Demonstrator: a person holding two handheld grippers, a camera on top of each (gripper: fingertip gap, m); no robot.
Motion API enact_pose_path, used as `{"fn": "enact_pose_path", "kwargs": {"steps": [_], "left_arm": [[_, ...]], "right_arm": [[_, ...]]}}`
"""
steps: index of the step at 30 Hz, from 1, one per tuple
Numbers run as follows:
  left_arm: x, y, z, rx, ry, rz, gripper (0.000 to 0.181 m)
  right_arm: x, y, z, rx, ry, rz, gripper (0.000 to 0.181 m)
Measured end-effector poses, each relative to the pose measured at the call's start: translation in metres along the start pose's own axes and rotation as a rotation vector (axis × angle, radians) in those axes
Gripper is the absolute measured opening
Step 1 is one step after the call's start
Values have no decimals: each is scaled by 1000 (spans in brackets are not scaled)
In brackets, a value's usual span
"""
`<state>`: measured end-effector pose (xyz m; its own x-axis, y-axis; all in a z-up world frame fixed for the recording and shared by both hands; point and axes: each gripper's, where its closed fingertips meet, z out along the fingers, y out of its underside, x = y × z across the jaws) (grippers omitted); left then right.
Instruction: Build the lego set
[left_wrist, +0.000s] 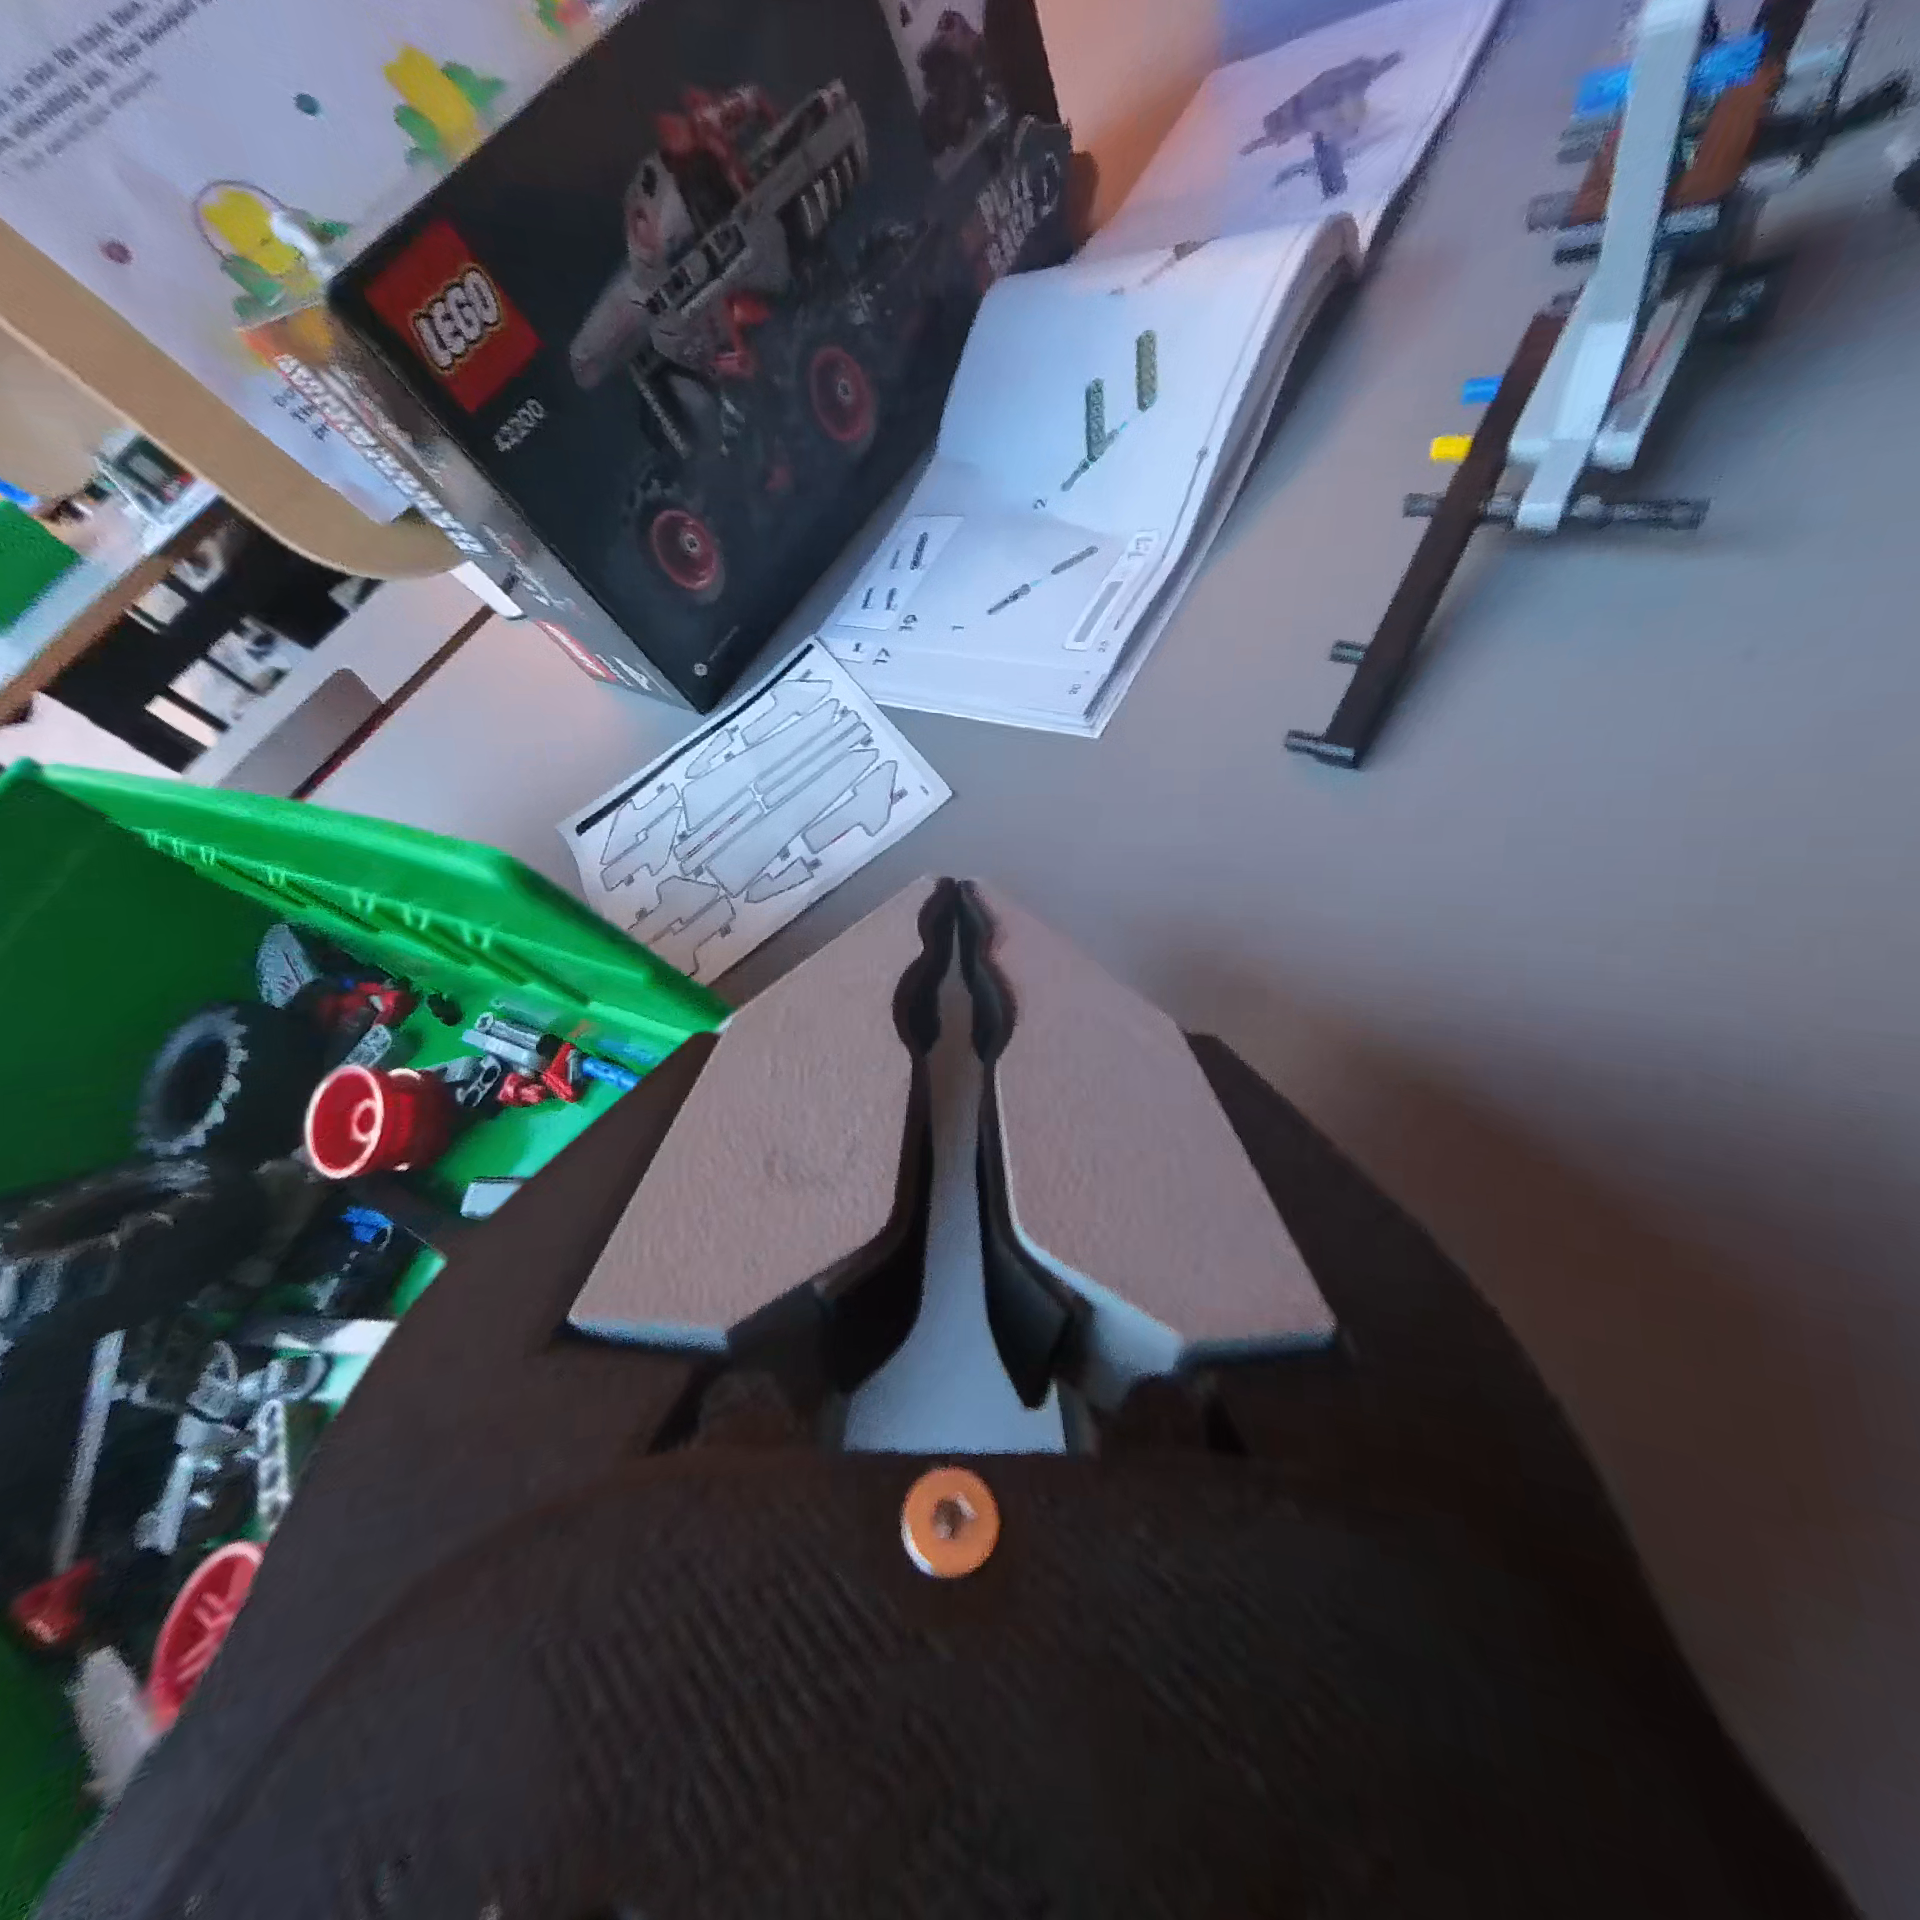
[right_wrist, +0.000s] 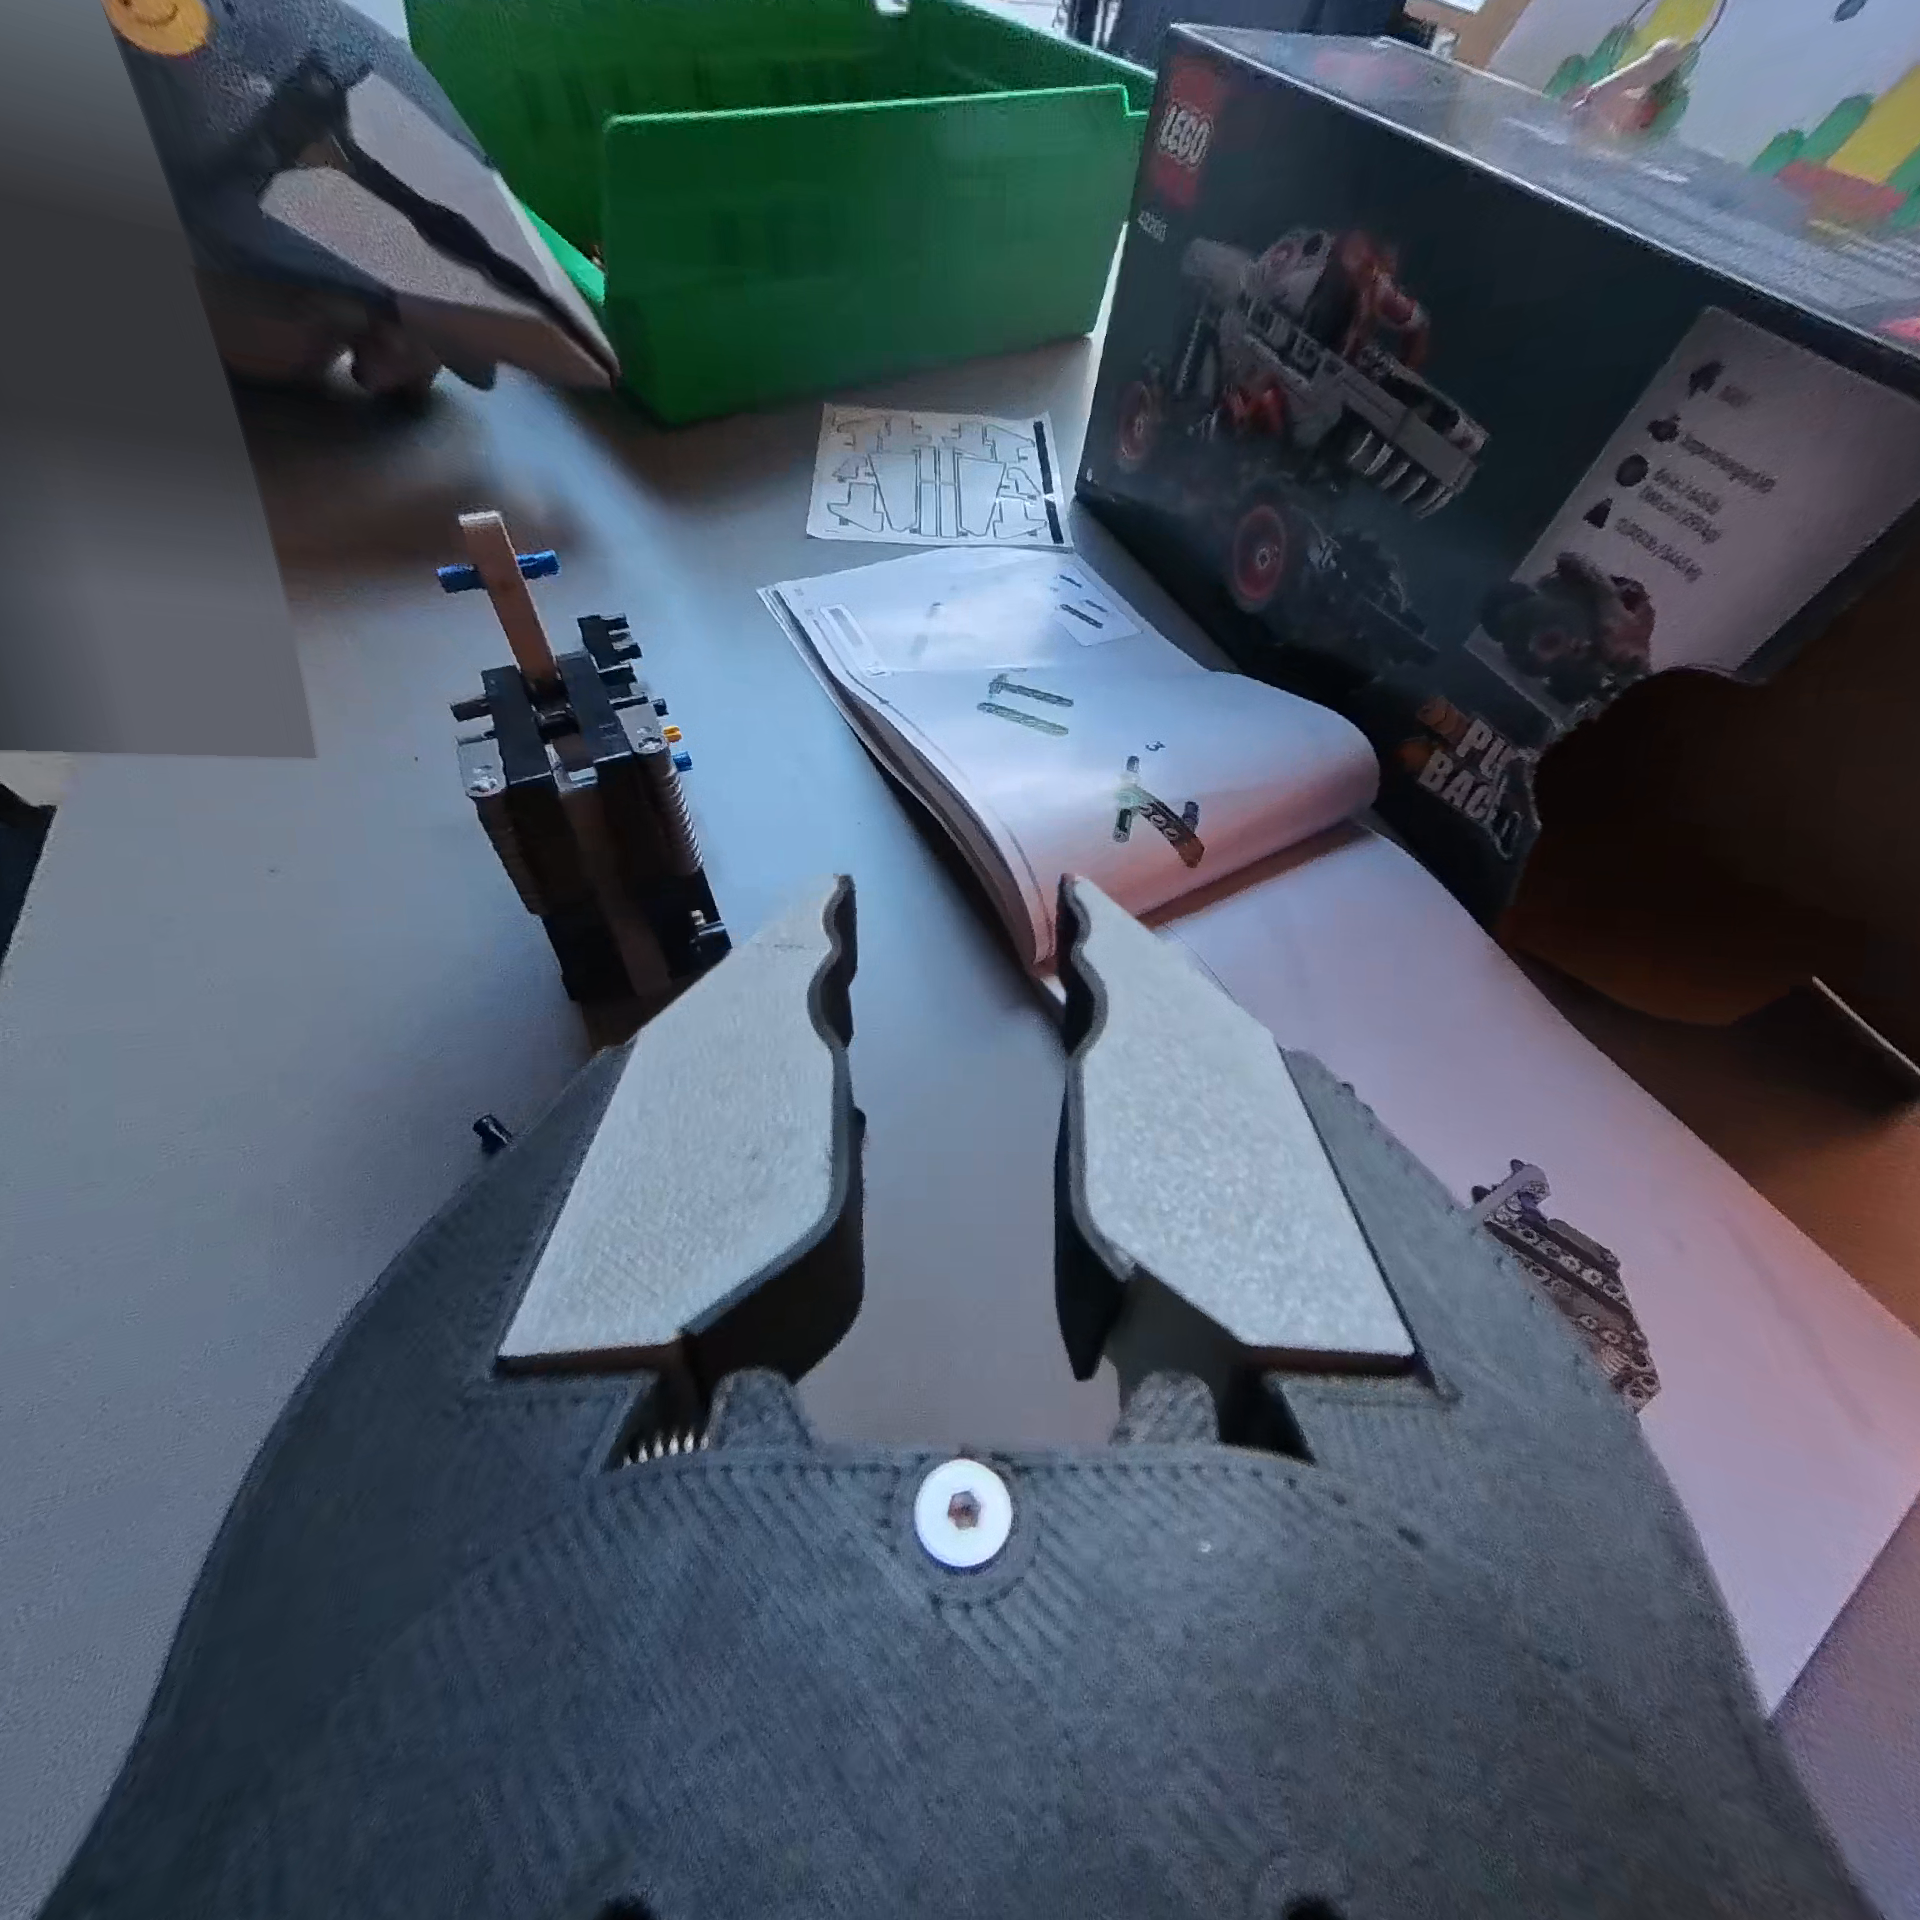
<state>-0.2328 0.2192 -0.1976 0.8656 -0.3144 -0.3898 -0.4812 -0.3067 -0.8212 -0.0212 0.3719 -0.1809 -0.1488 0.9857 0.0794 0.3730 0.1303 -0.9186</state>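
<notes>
My left gripper (left_wrist: 958, 896) is shut with nothing between its tips, above the grey table beside the green bin (left_wrist: 436, 883). The bin holds loose parts: black tyres (left_wrist: 197, 1081), red wheel hubs (left_wrist: 358, 1122) and small grey, red and blue pieces. It also shows in the right wrist view (right_wrist: 603, 364), at the bin's near corner. My right gripper (right_wrist: 961, 914) is open and empty, low over the table. The partly built black model (right_wrist: 582, 790) stands upright just left of its tips. In the left wrist view the model (left_wrist: 1621, 270) is at the far right, blurred.
The open instruction booklet (right_wrist: 1091, 748) lies ahead of my right gripper, with a sticker sheet (right_wrist: 935, 478) beyond it. The set's dark box (right_wrist: 1455, 416) stands at the right. A grey beam assembly (right_wrist: 1569, 1288) lies on white paper at the right. A small black pin (right_wrist: 488, 1132) lies at the left.
</notes>
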Motion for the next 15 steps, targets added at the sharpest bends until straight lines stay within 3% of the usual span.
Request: {"fn": "enact_pose_path", "kwargs": {"steps": [6,15], "left_arm": [[-8,-16,-12,122,69,-221,0],[-4,-11,-10,72,-18,-141,0]], "right_arm": [[-1,1,-4,-29,17,-22,35],[7,-5,-15,-2,81,-24,31]]}}
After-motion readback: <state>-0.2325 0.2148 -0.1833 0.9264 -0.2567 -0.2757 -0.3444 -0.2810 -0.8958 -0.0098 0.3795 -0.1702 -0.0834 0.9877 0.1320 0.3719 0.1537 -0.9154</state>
